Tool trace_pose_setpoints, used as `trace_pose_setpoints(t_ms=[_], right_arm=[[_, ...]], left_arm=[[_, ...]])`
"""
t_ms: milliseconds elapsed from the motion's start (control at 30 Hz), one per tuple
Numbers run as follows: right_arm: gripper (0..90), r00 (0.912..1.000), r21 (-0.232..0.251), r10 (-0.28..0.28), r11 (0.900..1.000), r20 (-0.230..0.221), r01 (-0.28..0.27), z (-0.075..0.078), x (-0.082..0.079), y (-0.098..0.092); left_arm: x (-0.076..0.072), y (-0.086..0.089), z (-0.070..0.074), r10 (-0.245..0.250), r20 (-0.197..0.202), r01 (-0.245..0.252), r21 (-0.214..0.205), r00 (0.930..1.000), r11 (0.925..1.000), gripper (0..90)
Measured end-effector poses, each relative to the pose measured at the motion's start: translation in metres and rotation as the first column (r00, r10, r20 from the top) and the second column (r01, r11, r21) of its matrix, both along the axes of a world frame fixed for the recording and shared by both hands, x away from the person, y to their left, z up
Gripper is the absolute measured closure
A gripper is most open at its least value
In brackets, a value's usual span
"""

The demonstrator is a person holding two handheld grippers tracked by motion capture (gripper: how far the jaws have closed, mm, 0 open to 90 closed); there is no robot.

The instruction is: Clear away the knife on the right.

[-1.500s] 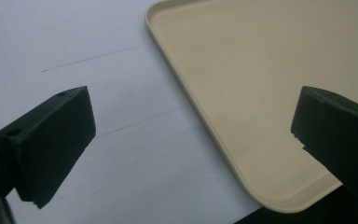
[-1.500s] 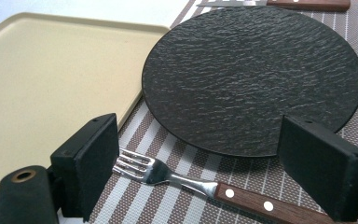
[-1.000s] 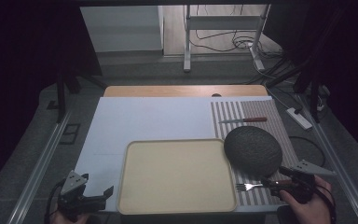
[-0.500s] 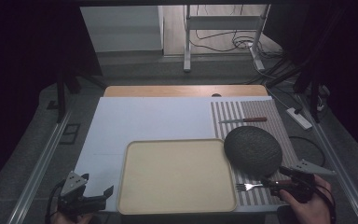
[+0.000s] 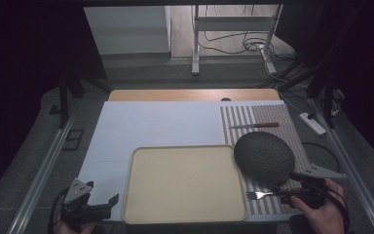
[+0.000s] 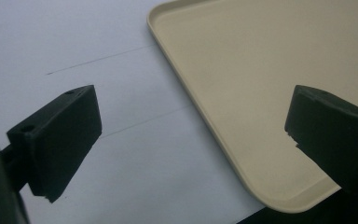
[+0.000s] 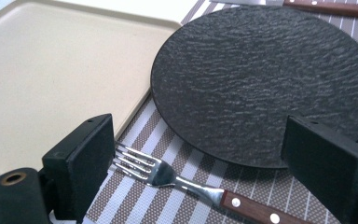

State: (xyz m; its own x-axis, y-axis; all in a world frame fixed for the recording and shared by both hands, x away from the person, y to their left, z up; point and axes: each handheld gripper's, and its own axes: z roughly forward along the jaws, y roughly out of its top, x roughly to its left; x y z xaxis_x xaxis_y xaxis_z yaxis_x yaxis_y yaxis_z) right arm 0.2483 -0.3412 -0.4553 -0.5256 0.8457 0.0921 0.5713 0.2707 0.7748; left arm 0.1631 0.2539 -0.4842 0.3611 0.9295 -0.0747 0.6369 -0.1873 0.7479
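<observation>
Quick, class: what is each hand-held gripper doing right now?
Left hand-held gripper: open, holding nothing, over the tray's edge.
Right hand-held gripper: open, holding nothing, jaws either side of the fork.

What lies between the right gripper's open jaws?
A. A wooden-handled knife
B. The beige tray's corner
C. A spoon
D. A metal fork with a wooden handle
D: the metal fork with a wooden handle lies on the striped placemat between the right gripper jaws.
</observation>
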Motion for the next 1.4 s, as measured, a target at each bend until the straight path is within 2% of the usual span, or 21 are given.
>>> trace_pose_setpoints(t_ms=[467,867,1133,1400], right_arm=[[10.6,0.9992,-0.02,0.019,0.9996,0.035,-0.018,0.01,0.016,0.005],[10.6,0.9983,-0.048,0.036,0.9983,0.047,-0.033,0.016,0.036,0.013],[11.9,0.9988,-0.053,0.038,0.998,0.031,-0.036,0.014,0.046,0.015],[10.6,0.9978,-0.073,0.047,0.9964,0.046,-0.044,0.014,0.059,0.017]], left_arm=[[0.002,-0.004,-0.001,0.003,-0.021,-0.003,0.036,0.9998,0.9993,4.2],[0.002,-0.004,-0.001,0.005,-0.024,-0.004,0.035,0.9997,0.9994,4.3],[0.002,-0.004,-0.001,0.003,-0.024,-0.002,0.038,0.9997,0.9993,4.5],[0.002,-0.003,-0.001,0.007,-0.024,-0.006,0.03,0.9997,0.9995,4.5]])
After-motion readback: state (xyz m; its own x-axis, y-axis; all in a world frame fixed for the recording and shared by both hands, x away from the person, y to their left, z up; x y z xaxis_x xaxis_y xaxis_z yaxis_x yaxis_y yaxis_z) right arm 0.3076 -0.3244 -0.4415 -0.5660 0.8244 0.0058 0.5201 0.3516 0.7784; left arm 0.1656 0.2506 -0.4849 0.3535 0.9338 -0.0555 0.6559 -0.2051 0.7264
